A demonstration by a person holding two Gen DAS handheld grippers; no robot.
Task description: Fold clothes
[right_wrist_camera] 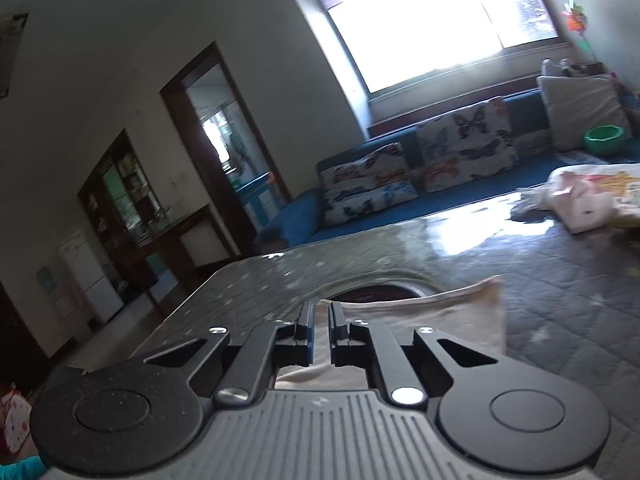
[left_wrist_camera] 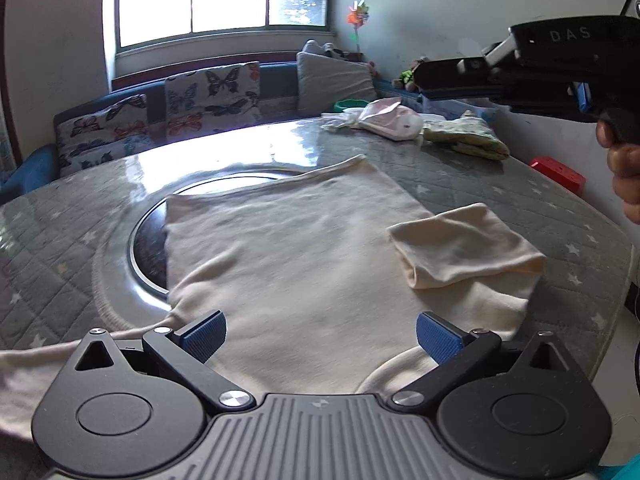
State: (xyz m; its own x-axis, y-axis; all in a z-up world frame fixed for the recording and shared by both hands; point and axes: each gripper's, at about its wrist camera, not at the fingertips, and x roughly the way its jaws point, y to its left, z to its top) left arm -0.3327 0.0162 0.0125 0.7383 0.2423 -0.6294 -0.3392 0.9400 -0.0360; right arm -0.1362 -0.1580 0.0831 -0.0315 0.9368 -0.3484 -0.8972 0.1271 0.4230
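Your left gripper (left_wrist_camera: 321,336) hangs low over the near edge of the cream shirt (left_wrist_camera: 288,248) with its jaws spread wide; the blue pads (left_wrist_camera: 206,334) stand well apart and nothing sits between them, only cloth below. Your right gripper (right_wrist_camera: 320,334) is raised off the table (right_wrist_camera: 560,304) and tipped to one side, its jaws drawn together until only a thin slit remains, and they hold nothing; in the left wrist view you can see it at the upper right, carried in your hand (left_wrist_camera: 624,168) above the far right side of the table, clear of the cloth. The shirt lies spread flat across the middle of the table, partly covering the dark round inset (left_wrist_camera: 148,248) in the tabletop. One sleeve (left_wrist_camera: 464,246) is folded inward and rests on top of the shirt's right part; the other sleeve (left_wrist_camera: 24,376) trails out to the left past your left gripper, not yet folded in. The table wears a grey quilted cover with small stars under a glossy sheet that catches the light from the window (left_wrist_camera: 224,0). At the far right of the table sit a pale pink bundle of clothes (left_wrist_camera: 384,120) and, just beside it, a folded yellowish-green piece (left_wrist_camera: 468,136). Behind the table runs a blue sofa (right_wrist_camera: 304,216) with butterfly-print cushions (left_wrist_camera: 212,96) and a grey cushion (left_wrist_camera: 332,80).
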